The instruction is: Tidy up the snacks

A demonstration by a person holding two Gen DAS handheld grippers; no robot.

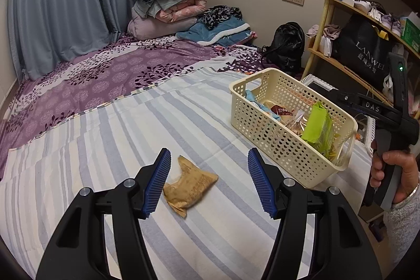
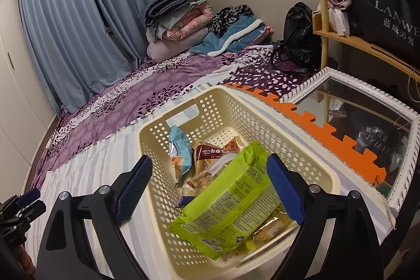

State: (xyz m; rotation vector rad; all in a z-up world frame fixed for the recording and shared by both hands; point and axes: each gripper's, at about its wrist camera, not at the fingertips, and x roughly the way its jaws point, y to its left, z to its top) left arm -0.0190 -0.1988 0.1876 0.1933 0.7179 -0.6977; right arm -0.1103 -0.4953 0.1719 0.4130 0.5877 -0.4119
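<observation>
A brown snack packet (image 1: 189,185) lies on the striped bed sheet. My left gripper (image 1: 208,183) is open just above it, its left blue pad (image 1: 157,184) next to the packet. A cream perforated basket (image 1: 265,122) stands to the right and holds a green packet (image 1: 316,126) and several other snacks. In the right wrist view my right gripper (image 2: 208,190) is open above the basket (image 2: 157,133). The green packet (image 2: 231,201) lies tilted between its pads, resting on the other snacks. A blue packet (image 2: 181,148) and a brown one (image 2: 210,151) lie deeper in.
A white-framed mirror (image 2: 393,190) and an orange foam mat edge (image 2: 328,133) lie right of the basket. Wooden shelves (image 1: 349,70) with a black bag (image 1: 367,51) stand at right. Folded bedding (image 1: 168,7) and a black backpack (image 1: 287,46) lie at the far end.
</observation>
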